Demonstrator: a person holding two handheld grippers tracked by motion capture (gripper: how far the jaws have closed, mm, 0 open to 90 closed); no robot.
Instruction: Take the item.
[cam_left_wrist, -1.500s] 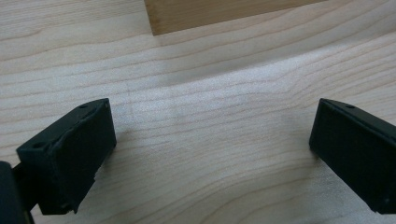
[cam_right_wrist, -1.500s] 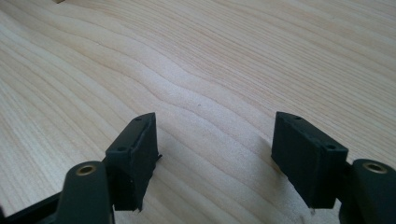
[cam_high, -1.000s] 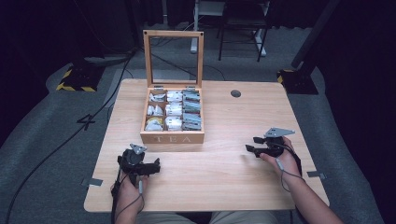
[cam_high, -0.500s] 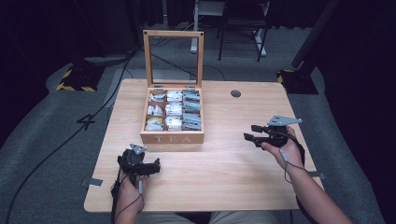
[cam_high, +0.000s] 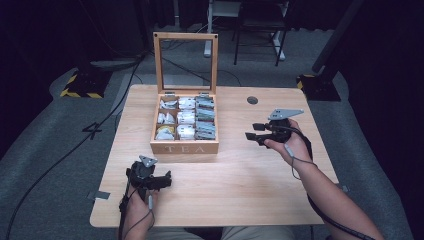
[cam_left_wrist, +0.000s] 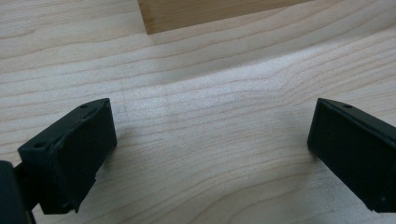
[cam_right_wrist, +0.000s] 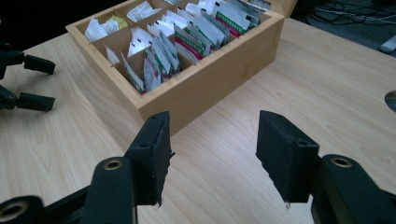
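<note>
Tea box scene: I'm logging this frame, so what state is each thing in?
Tea box: lid open, upright; compartments hold tea bags.
Left gripper: open, nothing between the jaws, over the table.
Right gripper: open, nothing held, facing the box.

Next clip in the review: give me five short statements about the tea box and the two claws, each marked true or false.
1. The tea box has its lid standing open. True.
2. The right claw is clamped on a tea bag. False: its jaws are apart with nothing between them.
3. The left claw is open over bare table. True.
4. The compartments of the box are all empty. False: packets stand in them.
5. The right claw points toward the box from its right side, seen from the high view. True.
</note>
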